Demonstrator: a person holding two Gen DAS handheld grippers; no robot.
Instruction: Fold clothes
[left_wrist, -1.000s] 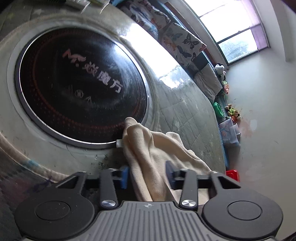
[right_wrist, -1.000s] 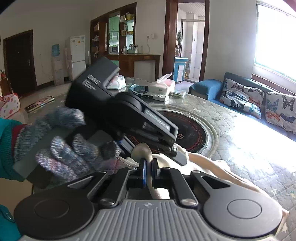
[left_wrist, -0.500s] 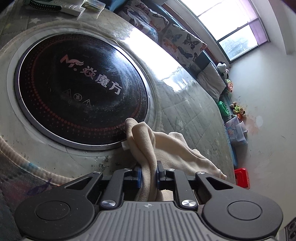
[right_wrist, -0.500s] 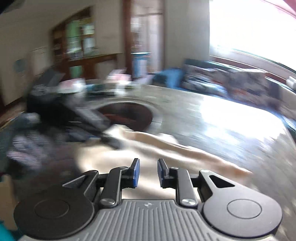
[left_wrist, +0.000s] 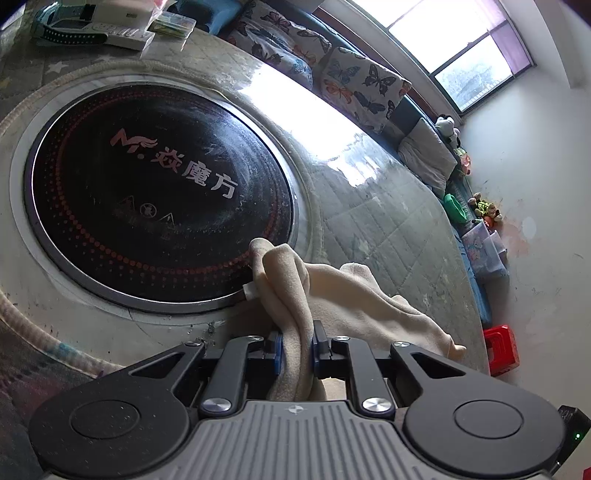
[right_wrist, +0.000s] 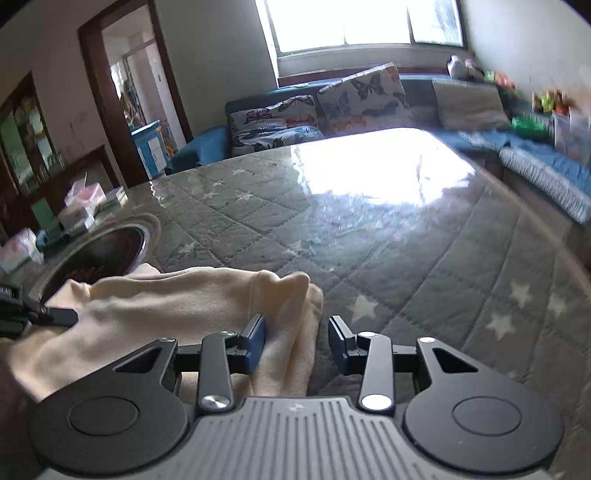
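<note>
Cream fleece, a soft garment (left_wrist: 343, 295), lies bunched on the quilted grey tabletop (left_wrist: 388, 229) just beside the round black cooktop (left_wrist: 159, 192) set into it. One raised fold of the garment overlaps the cooktop's metal rim, and a small white tag shows at that spot.

Left tongs (left_wrist: 297, 349) are pressed together on a thick vertical fold of the garment; the blue pads squeeze the cloth from both sides, on the side of the cooktop nearest the camera. From there the fabric trails away from the cooktop across the quilt, ending in a narrow tip.

Right tongs (right_wrist: 297, 341) are spread apart. Their 2 blue-padded fingers straddle the garment's other end (right_wrist: 291, 314): the left pad touches the cloth, while the right pad stands clear of it over bare quilt. This end lies farther from the cooktop, whose dark rim (right_wrist: 110, 247) shows beyond the cloth in the right wrist view. That view is slightly blurred at its edges.

Boxes and packets (left_wrist: 110, 26) sit on the tabletop beyond the cooktop. Butterfly-print cushions (left_wrist: 354, 81) line a blue sofa past the tabletop's far edge.
</note>
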